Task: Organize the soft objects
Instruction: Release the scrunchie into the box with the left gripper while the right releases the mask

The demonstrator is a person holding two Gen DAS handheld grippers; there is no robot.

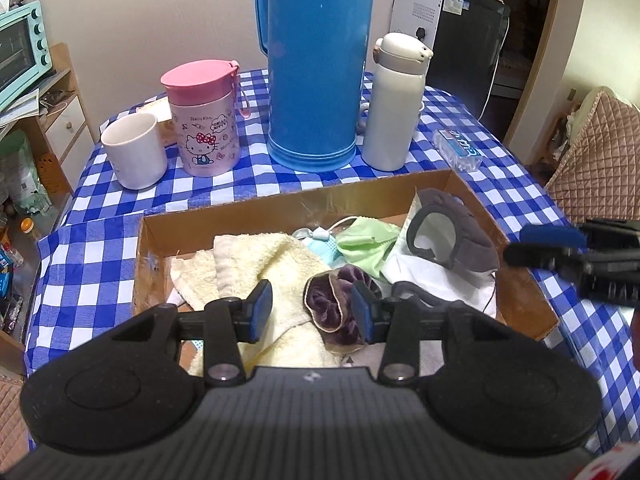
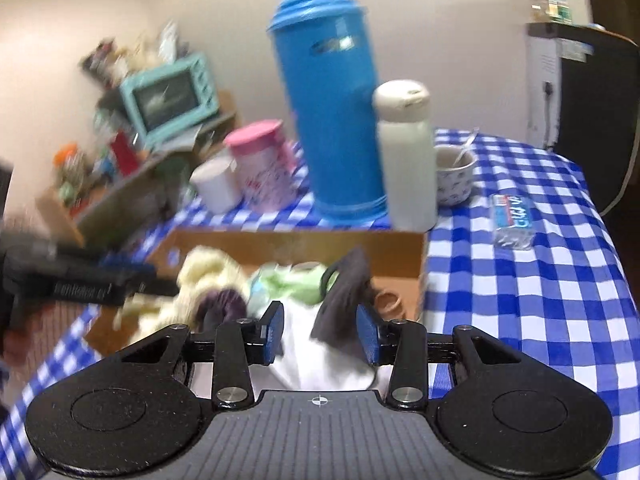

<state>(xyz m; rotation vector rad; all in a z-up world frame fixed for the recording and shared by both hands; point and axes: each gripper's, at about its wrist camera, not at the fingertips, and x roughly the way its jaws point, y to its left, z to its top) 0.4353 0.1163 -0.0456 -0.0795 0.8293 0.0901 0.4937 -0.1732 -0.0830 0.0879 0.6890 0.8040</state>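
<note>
A shallow cardboard box (image 1: 280,204) on the checked table holds several soft items. These are a cream towel (image 1: 256,264), a purple scrunchie (image 1: 324,304), a green cloth (image 1: 368,240), a light blue face mask (image 1: 320,246), a grey eye mask (image 1: 460,232) and a white cloth (image 1: 420,276). My left gripper (image 1: 314,312) hovers open over the towel and scrunchie, gripping nothing. My right gripper (image 2: 321,333) is open above the white cloth (image 2: 320,364) and the grey eye mask (image 2: 344,300); its pads press on nothing. The right wrist view is blurred.
Behind the box stand a tall blue thermos (image 1: 320,60), a white bottle (image 1: 394,108), a pink cartoon-cat cup (image 1: 206,120) and a white mug (image 1: 134,150). A tissue packet (image 1: 458,148) and a bowl with a spoon (image 2: 454,176) sit back right. A quilted chair (image 1: 600,152) flanks the table.
</note>
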